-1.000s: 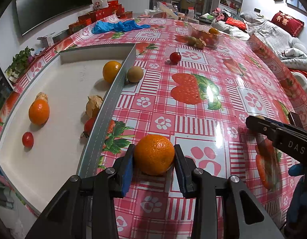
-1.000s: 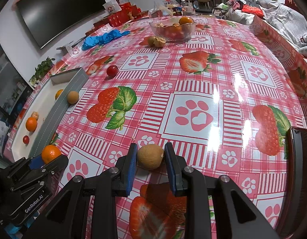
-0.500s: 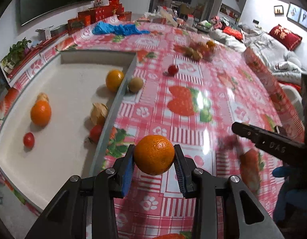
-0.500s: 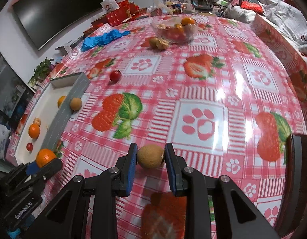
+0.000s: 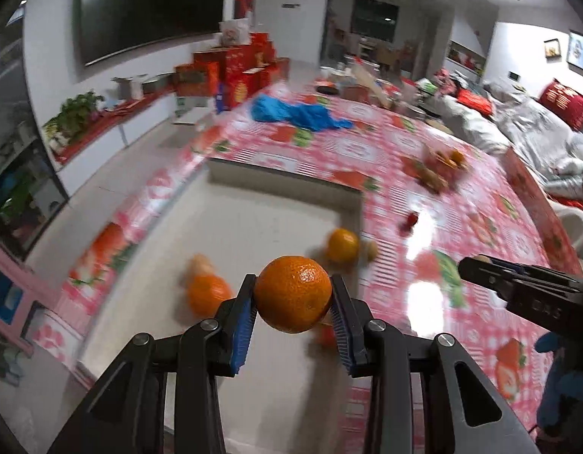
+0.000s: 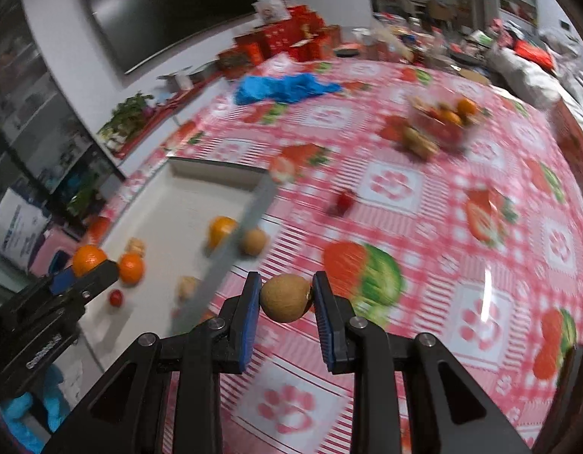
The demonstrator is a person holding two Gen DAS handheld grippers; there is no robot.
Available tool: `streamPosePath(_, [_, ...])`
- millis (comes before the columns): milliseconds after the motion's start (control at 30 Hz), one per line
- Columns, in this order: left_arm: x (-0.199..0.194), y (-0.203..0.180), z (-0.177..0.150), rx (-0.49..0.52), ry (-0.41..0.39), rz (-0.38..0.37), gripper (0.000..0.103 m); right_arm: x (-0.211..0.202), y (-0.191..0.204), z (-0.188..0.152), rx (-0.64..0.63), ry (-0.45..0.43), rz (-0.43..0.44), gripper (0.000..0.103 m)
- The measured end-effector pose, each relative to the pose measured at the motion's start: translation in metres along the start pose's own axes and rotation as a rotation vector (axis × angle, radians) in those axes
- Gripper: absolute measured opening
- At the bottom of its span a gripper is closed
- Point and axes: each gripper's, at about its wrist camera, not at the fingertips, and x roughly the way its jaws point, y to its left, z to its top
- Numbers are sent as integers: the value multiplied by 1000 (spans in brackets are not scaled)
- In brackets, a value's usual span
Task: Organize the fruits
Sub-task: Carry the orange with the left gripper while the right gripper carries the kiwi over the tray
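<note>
My left gripper (image 5: 293, 316) is shut on an orange (image 5: 292, 293) and holds it in the air above the white tray (image 5: 253, 223). It also shows in the right wrist view (image 6: 87, 265) at the tray's near left. My right gripper (image 6: 285, 312) is shut on a brown kiwi (image 6: 285, 298), lifted over the tablecloth just right of the tray's grey wall (image 6: 230, 249). The tray holds two oranges (image 5: 342, 245) (image 5: 209, 295), a small red fruit (image 6: 116, 297) and pale brown fruits (image 6: 188, 286).
Another kiwi (image 6: 253, 241) lies against the tray's outer wall. A red fruit (image 6: 344, 201) lies on the strawberry tablecloth (image 6: 480, 302). A glass bowl of fruit (image 6: 444, 119) stands farther back. A blue cloth (image 6: 287, 87) and red boxes (image 6: 287, 43) sit at the far end.
Both grippers rose and swung left with their fruit. The left one now carries the orange over the tray. The right one has moved close to the tray wall.
</note>
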Motion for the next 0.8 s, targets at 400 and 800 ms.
streamPosePath(400, [2,39,32,17,-25,54,39,31,73,41,-113,34,89,30])
streamPosePath(800, [48,55,8,-16,96,77,39,80,77,23,-103,174,86,30])
